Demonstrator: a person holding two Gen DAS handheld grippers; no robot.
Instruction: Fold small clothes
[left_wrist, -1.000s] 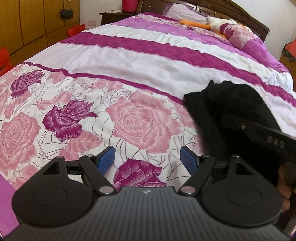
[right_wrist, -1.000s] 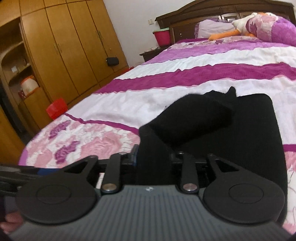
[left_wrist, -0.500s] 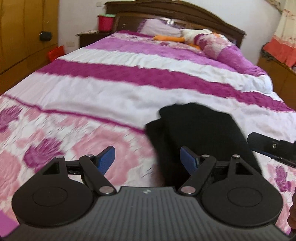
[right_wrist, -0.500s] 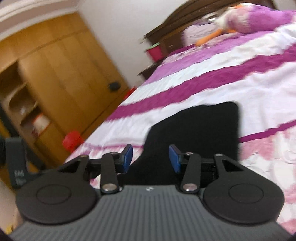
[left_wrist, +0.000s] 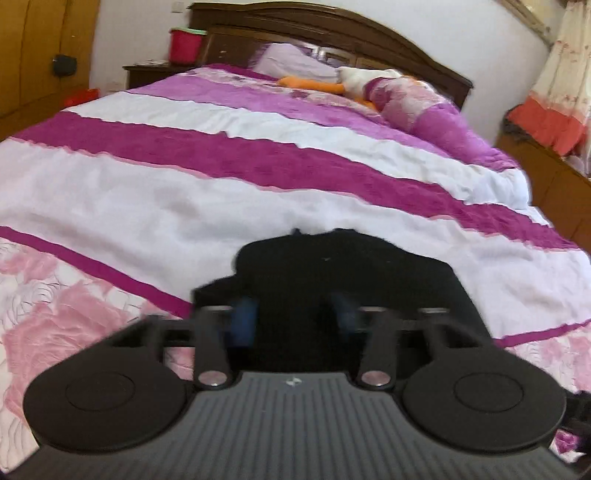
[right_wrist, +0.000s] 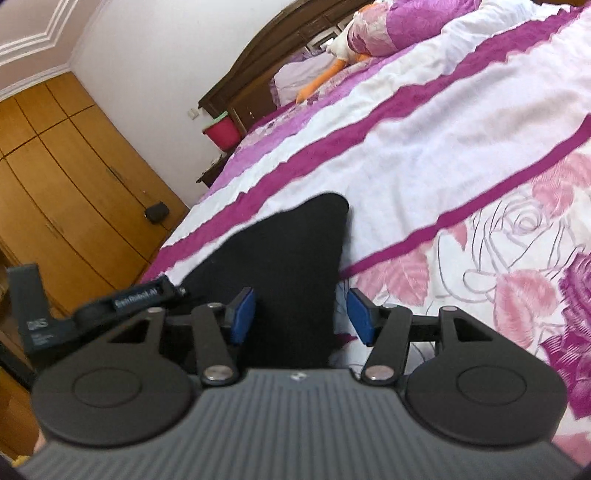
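Right gripper (right_wrist: 301, 315) wide open over the black cloth (right_wrist: 284, 266)

Blue fingers (right_wrist: 242, 315) spread apart, the cloth running up between them on the bed (right_wrist: 443, 155). The left gripper (right_wrist: 110, 302) pokes in from the left edge, touching the cloth's side. Wardrobe (right_wrist: 74, 192) and red bucket (right_wrist: 221, 133) sit behind.

A red bucket (left_wrist: 186, 44) sits upper left beside the wooden headboard (left_wrist: 332, 33); an orange-and-white plush toy (left_wrist: 332, 82) lies near it.
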